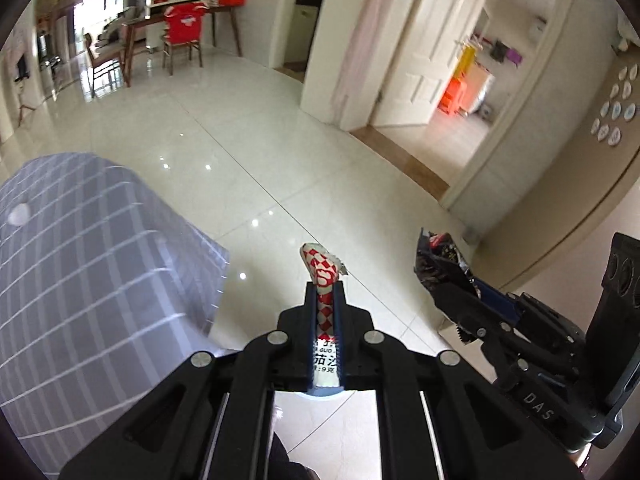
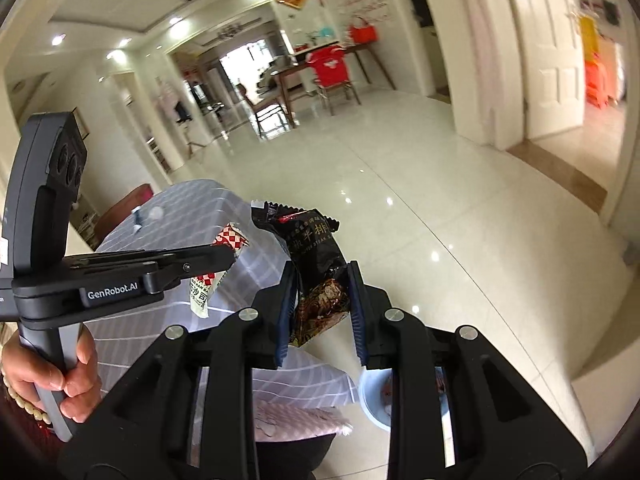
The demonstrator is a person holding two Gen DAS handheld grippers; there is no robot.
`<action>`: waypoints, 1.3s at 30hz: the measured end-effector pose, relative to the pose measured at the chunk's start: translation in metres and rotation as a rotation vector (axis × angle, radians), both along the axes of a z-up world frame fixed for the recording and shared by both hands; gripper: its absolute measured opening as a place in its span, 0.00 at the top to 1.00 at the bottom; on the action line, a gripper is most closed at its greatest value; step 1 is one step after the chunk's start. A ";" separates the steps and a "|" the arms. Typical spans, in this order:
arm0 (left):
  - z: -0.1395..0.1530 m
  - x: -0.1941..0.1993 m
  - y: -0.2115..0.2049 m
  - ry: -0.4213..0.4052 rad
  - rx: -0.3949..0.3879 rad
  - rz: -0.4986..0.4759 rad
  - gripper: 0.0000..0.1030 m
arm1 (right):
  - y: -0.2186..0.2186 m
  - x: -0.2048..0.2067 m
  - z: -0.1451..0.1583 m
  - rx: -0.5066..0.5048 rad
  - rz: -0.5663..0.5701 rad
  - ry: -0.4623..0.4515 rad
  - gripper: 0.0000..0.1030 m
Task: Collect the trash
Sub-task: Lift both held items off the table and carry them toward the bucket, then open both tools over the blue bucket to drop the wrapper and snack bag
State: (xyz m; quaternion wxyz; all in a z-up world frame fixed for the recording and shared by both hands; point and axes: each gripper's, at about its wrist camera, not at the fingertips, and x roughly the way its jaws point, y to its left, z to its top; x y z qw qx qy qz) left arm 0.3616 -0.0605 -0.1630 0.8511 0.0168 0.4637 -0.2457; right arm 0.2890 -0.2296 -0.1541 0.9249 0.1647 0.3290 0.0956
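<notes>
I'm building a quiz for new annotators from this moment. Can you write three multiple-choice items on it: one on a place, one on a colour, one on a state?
1. Where is the blue basin?
A. On the tablecloth
B. On the floor below the right gripper
C. On a chair

2. What colours is the sauce packet in the left gripper?
A. Red and white checks
B. Plain green
C. Yellow and blue stripes

3. What state is the right gripper in?
A. Wide open, holding nothing
B. Shut on a black snack wrapper
C. Shut on a bottle

Answers:
1 B: the blue basin shows on the tiles under the right gripper, beside the grid-patterned tablecloth.
2 A: the sauce packet in the left gripper has red and white checks.
3 B: the black snack wrapper sits pinched between that gripper's two fingers.
</notes>
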 end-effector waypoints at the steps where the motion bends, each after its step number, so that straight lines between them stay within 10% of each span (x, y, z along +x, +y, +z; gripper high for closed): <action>1: -0.003 0.000 -0.005 0.004 0.004 -0.006 0.93 | -0.007 0.000 -0.005 0.014 -0.007 0.008 0.72; 5: -0.020 0.004 -0.029 0.028 0.036 -0.024 0.93 | -0.025 0.001 -0.023 0.025 -0.061 0.019 0.32; 34: -0.058 0.003 -0.086 0.092 0.099 -0.109 0.91 | -0.081 -0.012 -0.052 0.094 -0.166 0.071 0.32; 35: -0.059 0.004 -0.087 0.098 0.097 -0.112 0.88 | -0.083 -0.013 -0.052 0.096 -0.169 0.072 0.32; 38: -0.063 0.008 -0.087 0.110 0.135 -0.076 0.27 | -0.087 -0.016 -0.053 0.087 -0.175 0.075 0.31; 39: -0.061 0.010 -0.084 0.093 0.145 -0.053 0.25 | -0.088 -0.017 -0.053 0.091 -0.178 0.075 0.31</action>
